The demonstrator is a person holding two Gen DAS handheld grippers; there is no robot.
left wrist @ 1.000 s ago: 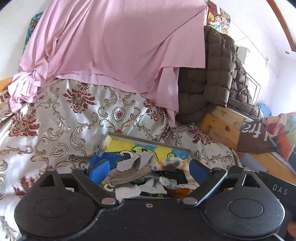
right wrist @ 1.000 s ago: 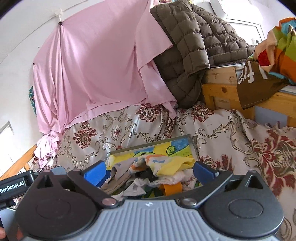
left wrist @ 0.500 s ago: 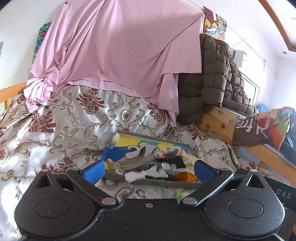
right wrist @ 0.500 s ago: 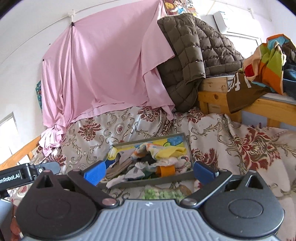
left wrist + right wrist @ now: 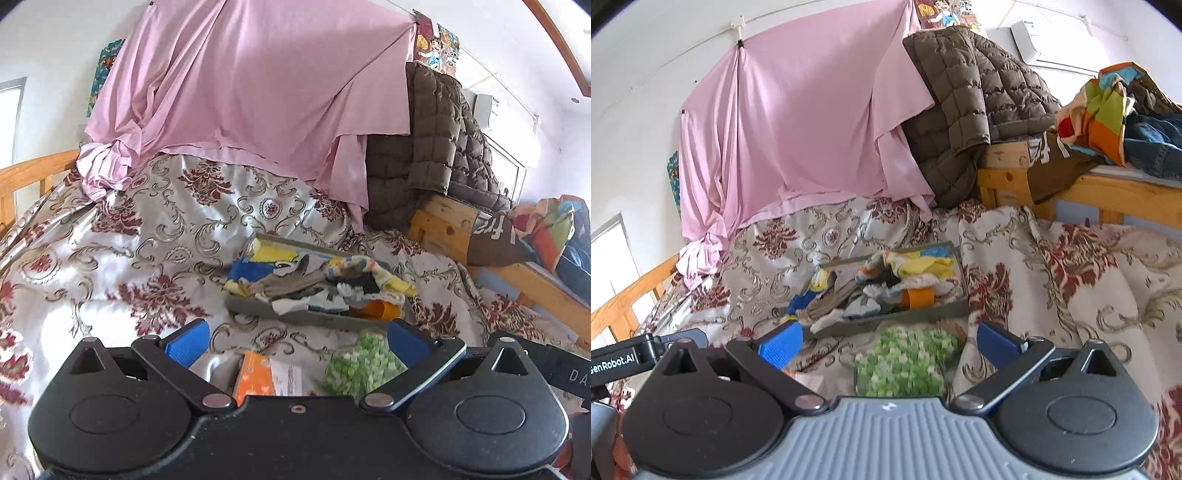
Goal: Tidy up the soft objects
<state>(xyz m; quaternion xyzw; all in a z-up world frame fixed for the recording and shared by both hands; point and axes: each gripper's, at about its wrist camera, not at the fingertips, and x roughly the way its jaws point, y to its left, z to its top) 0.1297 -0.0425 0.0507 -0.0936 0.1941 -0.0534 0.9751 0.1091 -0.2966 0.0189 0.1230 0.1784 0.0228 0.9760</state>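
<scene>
One grey tray [image 5: 258, 308] of jumbled cloths [image 5: 354, 277], one green-white bag [image 5: 905, 362], one orange packet [image 5: 255, 376].

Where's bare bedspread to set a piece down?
Free: bedspread left of the grey tray, up to the pink sheet; also right of the tray in the right wrist view. Crowded: tray itself, and before it the green bag and orange packet.

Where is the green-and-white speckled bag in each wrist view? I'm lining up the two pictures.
Left wrist view: the green-and-white speckled bag lies low, right of centre, by the right blue finger.
Right wrist view: the bag is low and central, between the blue fingers.
Shared landmark: the grey tray of mixed fabrics, just beyond the bag.
</scene>
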